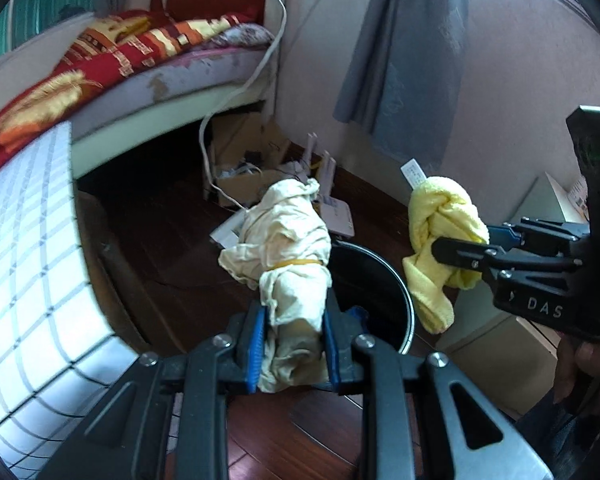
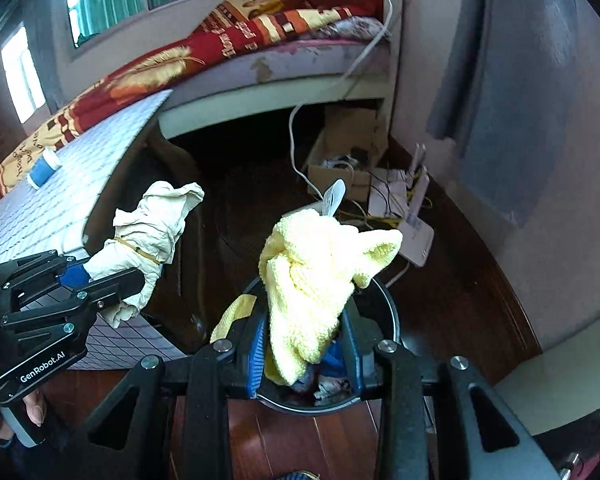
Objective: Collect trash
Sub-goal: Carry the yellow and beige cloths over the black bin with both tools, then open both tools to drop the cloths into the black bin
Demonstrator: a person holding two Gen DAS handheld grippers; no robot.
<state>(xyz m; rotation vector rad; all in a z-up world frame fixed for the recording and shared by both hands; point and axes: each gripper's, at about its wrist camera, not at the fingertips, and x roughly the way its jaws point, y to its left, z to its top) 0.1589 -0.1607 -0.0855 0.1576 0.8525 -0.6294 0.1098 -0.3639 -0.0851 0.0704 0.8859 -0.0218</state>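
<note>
My left gripper point(image 1: 294, 340) is shut on a cream cloth bundle point(image 1: 288, 240) tied with a rubber band, held above the floor by the left rim of a black trash bin point(image 1: 380, 280). My right gripper point(image 2: 306, 352) is shut on a yellow towel point(image 2: 312, 276) with a white tag, held right over the bin point(image 2: 384, 312), which holds some trash. In the left wrist view the right gripper point(image 1: 456, 256) and yellow towel point(image 1: 440, 224) hang at the bin's right. In the right wrist view the left gripper point(image 2: 120, 288) and cream bundle point(image 2: 148, 236) are at the left.
A table with a white checked cloth point(image 2: 60, 208) stands at the left with a blue-and-white spool point(image 2: 44, 168) on it. Behind is a bed with a red blanket point(image 1: 100, 52). A cardboard box point(image 2: 348, 148), white router point(image 2: 416, 232) and cables lie on the dark wooden floor by the wall.
</note>
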